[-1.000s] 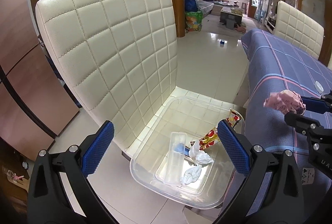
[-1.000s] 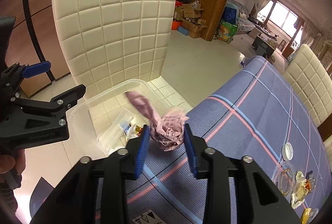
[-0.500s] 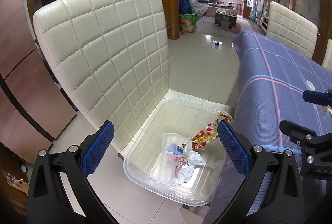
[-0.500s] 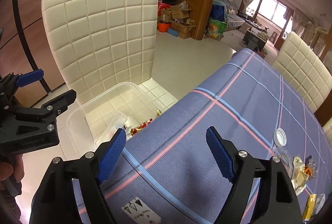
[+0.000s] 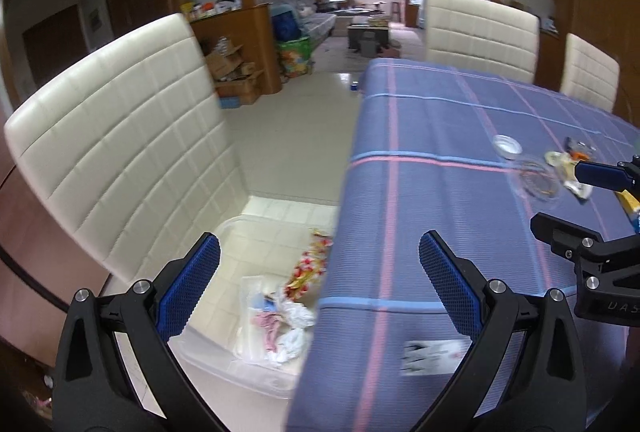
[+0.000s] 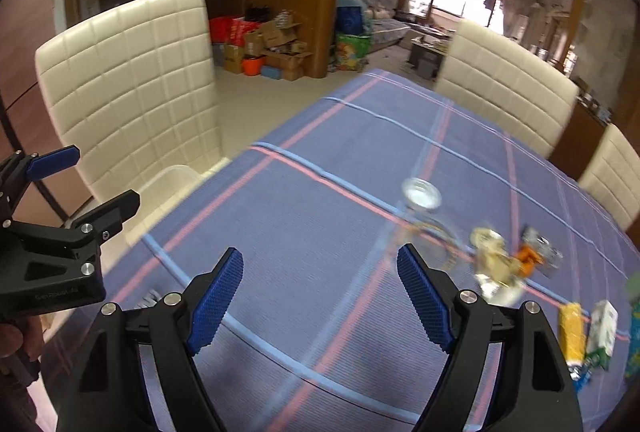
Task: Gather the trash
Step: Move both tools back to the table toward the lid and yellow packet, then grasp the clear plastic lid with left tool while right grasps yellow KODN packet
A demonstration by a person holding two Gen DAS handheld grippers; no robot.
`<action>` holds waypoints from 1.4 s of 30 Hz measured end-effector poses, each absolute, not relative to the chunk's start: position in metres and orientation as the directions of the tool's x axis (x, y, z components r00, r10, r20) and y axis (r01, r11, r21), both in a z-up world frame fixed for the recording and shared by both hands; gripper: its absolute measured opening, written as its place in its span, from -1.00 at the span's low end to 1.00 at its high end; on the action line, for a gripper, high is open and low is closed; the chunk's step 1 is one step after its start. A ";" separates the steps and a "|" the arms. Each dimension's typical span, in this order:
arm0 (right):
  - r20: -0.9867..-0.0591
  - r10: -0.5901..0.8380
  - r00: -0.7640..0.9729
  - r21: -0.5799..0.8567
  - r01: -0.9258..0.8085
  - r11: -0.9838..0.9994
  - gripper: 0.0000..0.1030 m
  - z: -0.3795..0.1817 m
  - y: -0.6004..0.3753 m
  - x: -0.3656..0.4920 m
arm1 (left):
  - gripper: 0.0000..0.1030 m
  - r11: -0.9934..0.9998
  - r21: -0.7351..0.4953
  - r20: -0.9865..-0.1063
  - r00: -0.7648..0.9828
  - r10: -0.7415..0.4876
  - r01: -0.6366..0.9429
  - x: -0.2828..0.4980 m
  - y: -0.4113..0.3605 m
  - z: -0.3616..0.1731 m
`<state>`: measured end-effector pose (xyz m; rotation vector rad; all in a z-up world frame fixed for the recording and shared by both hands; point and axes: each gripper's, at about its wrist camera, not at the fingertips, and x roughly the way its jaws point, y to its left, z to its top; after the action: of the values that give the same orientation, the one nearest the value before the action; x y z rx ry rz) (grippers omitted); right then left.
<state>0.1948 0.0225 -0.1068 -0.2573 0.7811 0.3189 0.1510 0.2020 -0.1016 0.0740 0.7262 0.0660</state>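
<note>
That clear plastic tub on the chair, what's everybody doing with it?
A person is clearing trash off the blue checked tablecloth using two handheld grippers. The clear plastic tub holds crumpled tissues and wrappers. Both the left gripper and right gripper are open and empty. More wrappers and a clear round lid remain on the table.

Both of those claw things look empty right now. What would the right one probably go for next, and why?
Probably a short reach forward and to the right, toward the crumpled wrappers on the blue tablecloth. The right gripper is open with nothing between its fingers, and that litter lies just ahead of it. The clear bin on the chair already holds other scraps.
</note>
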 end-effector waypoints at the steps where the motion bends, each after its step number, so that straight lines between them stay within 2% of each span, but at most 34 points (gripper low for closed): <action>1: -0.718 0.162 0.677 -0.117 -0.347 0.930 0.51 -0.107 0.009 0.192 | 0.91 0.995 0.095 -0.661 0.747 0.069 -0.007 0.154 0.187 -0.101; 10: -0.720 0.000 0.694 -0.128 -0.133 0.983 0.51 -0.114 -0.112 0.188 | 0.93 0.981 0.052 -0.685 0.722 -0.100 0.186 0.172 0.079 -0.103; 16: -0.756 -0.071 0.651 -0.102 -0.010 0.995 0.51 -0.126 -0.190 0.202 | 0.93 0.968 0.028 -0.713 0.683 -0.156 0.250 0.195 0.030 -0.112; 23: -0.808 -0.073 0.584 -0.029 0.085 0.996 0.51 -0.141 -0.248 0.230 | 0.93 0.959 0.040 -0.758 0.634 -0.153 0.280 0.228 -0.005 -0.131; 30: -0.861 -0.102 0.499 -0.058 0.101 0.993 0.51 -0.163 -0.256 0.251 | 0.93 0.964 0.068 -0.790 0.604 -0.105 0.257 0.263 -0.020 -0.149; 34: -0.877 -0.065 0.475 -0.018 0.104 0.994 0.49 -0.171 -0.259 0.259 | 0.93 0.963 0.068 -0.808 0.580 -0.100 0.261 0.279 -0.024 -0.158; 36: -0.876 -0.038 0.480 0.008 0.094 0.996 0.33 -0.170 -0.259 0.259 | 0.93 0.963 0.069 -0.816 0.570 -0.095 0.260 0.285 -0.026 -0.164; 38: -0.873 -0.020 0.487 0.027 0.091 0.996 -0.20 -0.168 -0.258 0.259 | 0.94 0.964 0.046 -0.823 0.557 -0.111 0.260 0.290 -0.025 -0.169; 39: -0.871 -0.017 0.491 0.029 0.085 0.996 -0.32 -0.167 -0.257 0.258 | 0.94 0.965 0.030 -0.824 0.553 -0.123 0.260 0.291 -0.024 -0.170; 40: -0.871 -0.006 0.491 0.036 0.076 0.996 -0.36 -0.166 -0.255 0.258 | 0.88 0.964 0.020 -0.823 0.552 -0.135 0.265 0.291 -0.023 -0.170; 41: -0.870 -0.003 0.494 0.038 0.071 0.997 -0.44 -0.166 -0.254 0.258 | 0.70 0.961 0.020 -0.817 0.558 -0.143 0.275 0.291 -0.023 -0.169; 42: -0.866 -0.008 0.501 0.028 0.066 0.997 -0.45 -0.165 -0.251 0.256 | 0.71 0.958 0.029 -0.815 0.562 -0.143 0.285 0.289 -0.025 -0.167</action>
<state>0.2564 -0.2509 -0.1650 0.0599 1.0455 -0.0447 0.2895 -0.0246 -0.1674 0.1643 0.9415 -0.2534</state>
